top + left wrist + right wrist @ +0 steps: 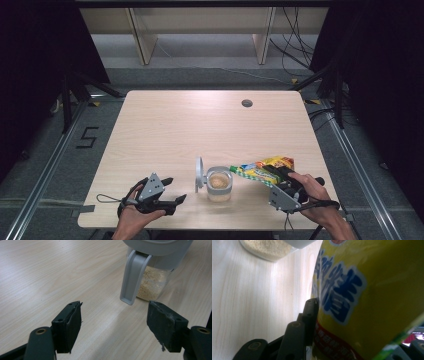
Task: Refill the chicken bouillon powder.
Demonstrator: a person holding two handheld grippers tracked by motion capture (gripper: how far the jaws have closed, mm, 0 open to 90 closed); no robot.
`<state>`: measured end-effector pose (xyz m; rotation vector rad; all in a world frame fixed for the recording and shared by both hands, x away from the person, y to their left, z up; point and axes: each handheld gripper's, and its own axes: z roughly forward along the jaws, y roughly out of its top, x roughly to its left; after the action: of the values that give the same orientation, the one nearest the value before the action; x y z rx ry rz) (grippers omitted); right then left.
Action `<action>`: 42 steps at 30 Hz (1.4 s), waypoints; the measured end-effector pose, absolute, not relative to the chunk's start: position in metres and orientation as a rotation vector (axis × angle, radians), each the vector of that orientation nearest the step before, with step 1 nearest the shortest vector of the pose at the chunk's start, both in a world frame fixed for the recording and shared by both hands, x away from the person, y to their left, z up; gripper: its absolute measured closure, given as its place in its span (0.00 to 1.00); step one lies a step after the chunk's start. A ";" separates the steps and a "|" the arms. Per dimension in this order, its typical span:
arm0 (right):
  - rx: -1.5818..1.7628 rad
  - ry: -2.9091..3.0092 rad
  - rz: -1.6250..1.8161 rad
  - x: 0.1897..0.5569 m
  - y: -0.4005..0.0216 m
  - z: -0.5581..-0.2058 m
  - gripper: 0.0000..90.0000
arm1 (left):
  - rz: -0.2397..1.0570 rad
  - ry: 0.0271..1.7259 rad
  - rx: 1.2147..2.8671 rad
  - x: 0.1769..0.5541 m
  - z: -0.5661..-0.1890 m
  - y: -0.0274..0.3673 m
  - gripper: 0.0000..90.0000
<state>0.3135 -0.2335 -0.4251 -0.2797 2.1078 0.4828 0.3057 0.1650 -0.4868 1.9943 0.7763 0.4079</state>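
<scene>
A clear jar (220, 186) of beige granules stands near the table's front edge, its grey lid (199, 172) flipped open to the left. My right gripper (280, 173) is shut on a yellow and green snack packet (262, 170), held tilted with its left end over the jar's rim. In the right gripper view one black finger (310, 315) presses against the packet (367, 302), and the jar (269, 248) sits at the top left. My left gripper (176, 189) rests open just left of the jar. Its jaws (113, 322) stand wide apart in front of the jar (152, 282) and its lid clasp (132, 277).
The light wooden table (200, 125) has a round cable hole (247, 103) at the back right. Black cables and stand legs lie on the grey floor around it, and a "5" mark (88, 136) is on the floor at the left.
</scene>
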 end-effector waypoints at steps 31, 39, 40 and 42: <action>0.174 2.176 1.092 0.348 -0.255 -0.447 0.83 | 0.415 0.761 2.004 0.306 -0.487 0.165 0.31; 0.347 2.135 1.184 0.351 -0.271 -0.450 0.82 | 0.409 0.772 1.998 0.306 -0.487 0.165 0.31; 0.378 2.129 1.193 0.351 -0.273 -0.451 0.82 | 0.409 0.772 1.997 0.306 -0.487 0.165 0.31; 0.418 2.127 1.208 0.350 -0.278 -0.452 0.81 | 0.409 0.773 1.998 0.306 -0.487 0.164 0.31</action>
<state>0.3499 -0.2775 -0.4525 0.4182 2.1274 1.2080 0.3055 0.1644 -0.4872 1.9984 0.7728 0.4093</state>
